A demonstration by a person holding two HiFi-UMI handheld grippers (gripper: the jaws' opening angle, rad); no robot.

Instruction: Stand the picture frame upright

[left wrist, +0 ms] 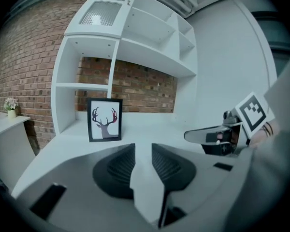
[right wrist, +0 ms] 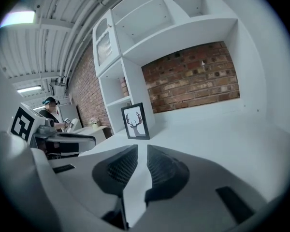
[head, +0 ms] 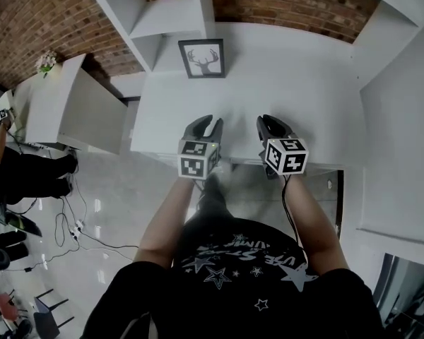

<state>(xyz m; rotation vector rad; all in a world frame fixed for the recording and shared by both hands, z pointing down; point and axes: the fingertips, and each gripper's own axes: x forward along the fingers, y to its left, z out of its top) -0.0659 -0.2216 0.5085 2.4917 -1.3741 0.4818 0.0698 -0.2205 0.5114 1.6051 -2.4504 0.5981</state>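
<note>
The black picture frame (head: 202, 58) with a deer print stands upright at the back of the white desk (head: 304, 90), close to the shelf unit. It also shows in the left gripper view (left wrist: 105, 119) and the right gripper view (right wrist: 135, 122). Both grippers hover side by side over the desk's near edge, well short of the frame. My left gripper (head: 208, 123) has its jaws a little apart with nothing between them (left wrist: 143, 149). My right gripper (head: 267, 122) shows a narrow empty gap between its jaws (right wrist: 142, 149).
A white shelf unit (head: 162, 20) rises behind the desk against a brick wall (head: 28, 20). A low white cabinet (head: 63, 104) with a small flower pot (head: 47, 62) stands to the left. A person (right wrist: 50, 108) and floor cables (head: 71, 228) are at far left.
</note>
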